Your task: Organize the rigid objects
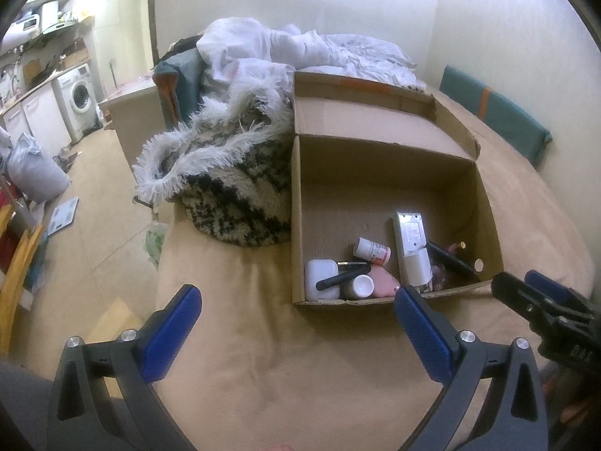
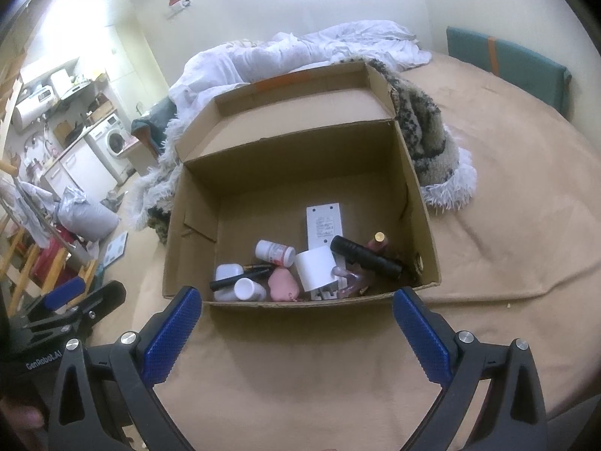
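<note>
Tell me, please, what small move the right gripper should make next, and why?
Probably ease the right gripper forward and down over the cardboard box's near wall toward the black tube. Both grippers are open and empty, just short of the box, and the tube lies on top of the jumbled items, seemingly the easiest to grasp.

Left gripper [image 1: 296, 312]: jaws spread wide, nothing between the blue pads [image 1: 171, 332], fingers level and pointing forward, held low over the near edge of the bed. Right gripper [image 2: 296, 312]: likewise wide apart and empty, level, alongside the left at the same near edge. A hand [image 2: 18, 419] shows at the left gripper's body.
</note>
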Available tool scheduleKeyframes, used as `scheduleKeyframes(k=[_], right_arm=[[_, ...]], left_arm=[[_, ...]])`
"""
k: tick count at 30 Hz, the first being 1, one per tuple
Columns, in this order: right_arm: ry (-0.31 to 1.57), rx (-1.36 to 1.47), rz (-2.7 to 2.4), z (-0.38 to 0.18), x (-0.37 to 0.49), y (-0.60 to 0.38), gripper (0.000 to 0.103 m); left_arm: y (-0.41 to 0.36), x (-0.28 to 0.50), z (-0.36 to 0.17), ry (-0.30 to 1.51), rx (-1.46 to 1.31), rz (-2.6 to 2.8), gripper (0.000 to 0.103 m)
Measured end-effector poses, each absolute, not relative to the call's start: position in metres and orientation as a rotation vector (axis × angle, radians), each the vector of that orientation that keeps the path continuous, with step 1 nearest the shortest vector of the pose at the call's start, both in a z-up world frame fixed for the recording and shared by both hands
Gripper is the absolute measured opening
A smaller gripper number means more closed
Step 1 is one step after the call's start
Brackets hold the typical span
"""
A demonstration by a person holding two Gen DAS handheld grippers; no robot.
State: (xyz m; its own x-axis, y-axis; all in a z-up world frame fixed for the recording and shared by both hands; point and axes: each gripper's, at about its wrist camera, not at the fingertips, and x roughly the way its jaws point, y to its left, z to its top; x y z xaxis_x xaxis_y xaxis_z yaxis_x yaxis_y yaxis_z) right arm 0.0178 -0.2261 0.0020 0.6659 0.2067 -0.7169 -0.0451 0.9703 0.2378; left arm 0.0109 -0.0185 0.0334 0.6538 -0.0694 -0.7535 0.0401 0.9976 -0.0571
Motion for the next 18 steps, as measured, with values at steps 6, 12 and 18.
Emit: scheduleKeyframes(k=[6, 12, 18], right_arm=[[0.832, 0.214, 0.143, 0.001, 0.0185, -0.2259, 0.103], [0.831, 0.213, 0.144, 0.0013, 0.0187, -0.2261, 0.103], [0.832, 0.214, 0.144, 0.0012, 0.0186, -0.226, 0.103]], left_arm=[[-0.0187, 0.0117, 0.0327, 0.855, -0.034, -0.06, 0.102], [-0.0186, 0.0122, 0.032, 0.856, -0.036, -0.06, 0.103], [-0.0193, 0.0117, 0.0326, 0.852, -0.038, -0.062, 0.103]])
